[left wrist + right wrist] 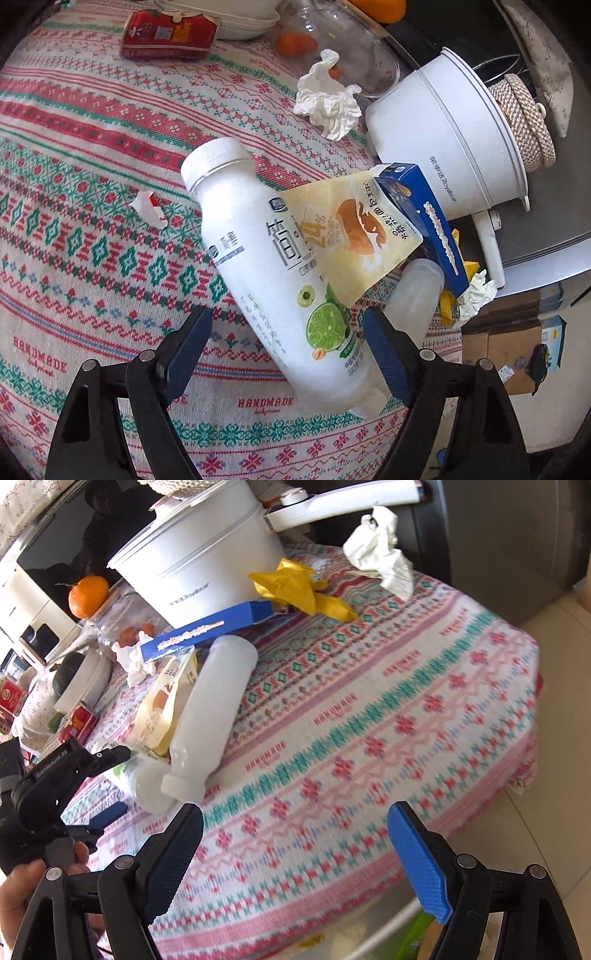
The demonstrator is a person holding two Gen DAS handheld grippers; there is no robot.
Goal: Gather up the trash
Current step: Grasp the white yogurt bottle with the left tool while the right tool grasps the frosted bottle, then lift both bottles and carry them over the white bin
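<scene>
A white lime-label bottle lies on the patterned tablecloth. My left gripper is open, its fingers either side of the bottle's lower half, not closed on it. A yellow snack pouch, a blue box and a frosted plastic bottle lie to the bottle's right. Crumpled tissue and a small paper scrap lie further off. My right gripper is open and empty above the cloth near the table edge. It sees the frosted bottle, yellow wrapper and tissue.
A white electric pot stands at the table's right, also in the right wrist view. A red carton, a glass jar and bowls sit at the back. Cardboard boxes stand on the floor. A bin opening shows below the table edge.
</scene>
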